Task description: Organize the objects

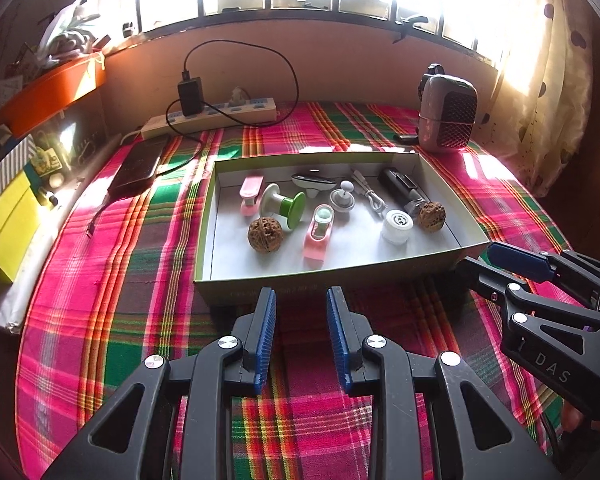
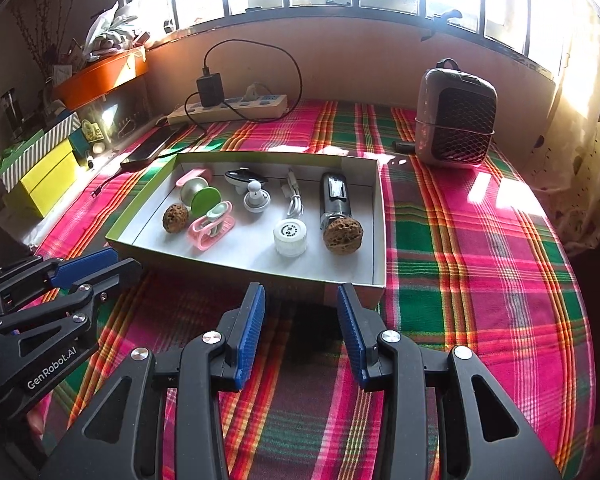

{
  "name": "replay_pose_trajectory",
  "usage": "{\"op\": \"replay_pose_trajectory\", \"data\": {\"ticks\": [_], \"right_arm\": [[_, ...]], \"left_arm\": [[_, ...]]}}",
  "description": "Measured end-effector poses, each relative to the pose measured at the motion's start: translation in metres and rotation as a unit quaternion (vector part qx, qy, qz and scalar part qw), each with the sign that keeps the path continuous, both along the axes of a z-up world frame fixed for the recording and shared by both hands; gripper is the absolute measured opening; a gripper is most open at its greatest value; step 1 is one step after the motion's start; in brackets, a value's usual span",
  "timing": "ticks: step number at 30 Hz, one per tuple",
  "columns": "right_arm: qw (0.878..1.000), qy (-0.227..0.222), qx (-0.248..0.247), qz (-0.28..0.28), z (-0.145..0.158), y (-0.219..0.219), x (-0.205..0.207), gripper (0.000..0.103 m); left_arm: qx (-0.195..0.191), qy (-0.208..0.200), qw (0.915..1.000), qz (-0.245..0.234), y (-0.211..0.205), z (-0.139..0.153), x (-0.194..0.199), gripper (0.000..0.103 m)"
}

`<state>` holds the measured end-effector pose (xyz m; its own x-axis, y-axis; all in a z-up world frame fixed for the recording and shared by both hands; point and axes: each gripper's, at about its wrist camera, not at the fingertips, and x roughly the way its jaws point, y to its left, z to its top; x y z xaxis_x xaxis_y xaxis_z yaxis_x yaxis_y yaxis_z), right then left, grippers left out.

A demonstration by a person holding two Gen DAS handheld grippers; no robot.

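A shallow cardboard box sits on the plaid cloth and holds several small items: two walnuts, a pink clip, a green-and-white spool, a white cap, a black tube and a white cable. My left gripper is open and empty in front of the box's near wall. My right gripper is open and empty by the box's near right corner.
A power strip with a black charger and cable lies at the back. A phone lies left of the box. A small heater stands back right. Yellow boxes and an orange tray line the left.
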<state>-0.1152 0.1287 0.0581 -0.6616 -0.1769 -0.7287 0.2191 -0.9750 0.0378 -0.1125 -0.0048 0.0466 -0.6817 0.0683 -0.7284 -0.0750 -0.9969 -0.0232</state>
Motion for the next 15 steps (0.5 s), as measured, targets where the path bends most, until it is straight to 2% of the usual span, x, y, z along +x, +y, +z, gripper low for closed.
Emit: {"op": "replay_pose_trajectory", "data": {"ticks": [6, 15], "right_arm": [[1.0, -0.009, 0.015, -0.021, -0.008, 0.004, 0.012, 0.044], [0.998, -0.034, 0.035, -0.04, -0.028, 0.008, 0.024, 0.044]], "left_arm": [[-0.004, -0.015, 0.9999, 0.007, 0.001, -0.012, 0.01, 0.025], [-0.011, -0.048, 0.9984, 0.026, -0.004, -0.036, 0.021, 0.025]]}}
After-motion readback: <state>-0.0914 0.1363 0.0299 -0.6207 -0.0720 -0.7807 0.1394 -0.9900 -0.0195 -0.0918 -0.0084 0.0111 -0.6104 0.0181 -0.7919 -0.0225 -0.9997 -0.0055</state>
